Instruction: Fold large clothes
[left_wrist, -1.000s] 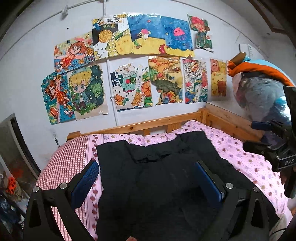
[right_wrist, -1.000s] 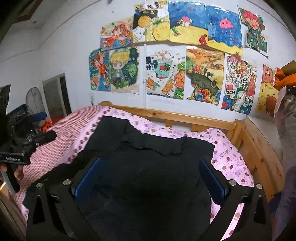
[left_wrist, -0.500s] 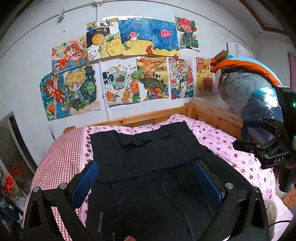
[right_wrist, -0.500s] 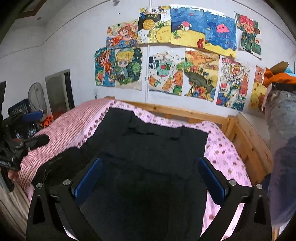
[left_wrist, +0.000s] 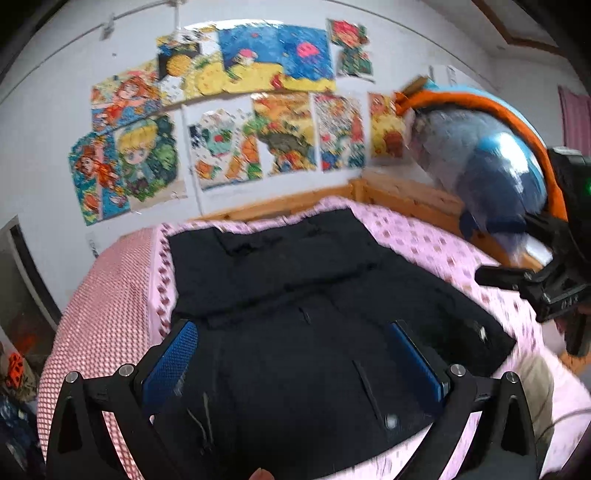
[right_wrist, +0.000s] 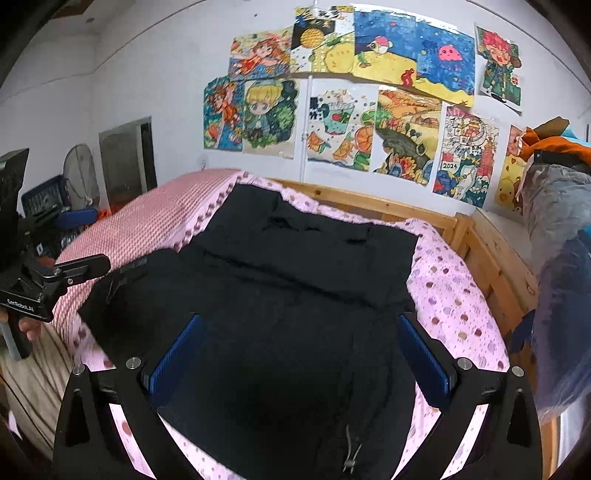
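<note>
A black garment (left_wrist: 314, 306) lies spread over the middle of the bed (left_wrist: 436, 251), filling the centre of both frames; its far part is folded into a band across the upper middle. A toggle cord (right_wrist: 349, 454) shows at its near edge, bottom centre of the right wrist view. The left hand-held gripper (left_wrist: 295, 363) hangs above the cloth, its blue pads (left_wrist: 171, 360) wide apart and holding nothing. The right hand-held gripper (right_wrist: 301, 354) is likewise spread wide and empty over the garment. The pink dotted sheet (right_wrist: 454, 295) shows around the cloth. Drawings (right_wrist: 340, 125) cover the wall above.
</note>
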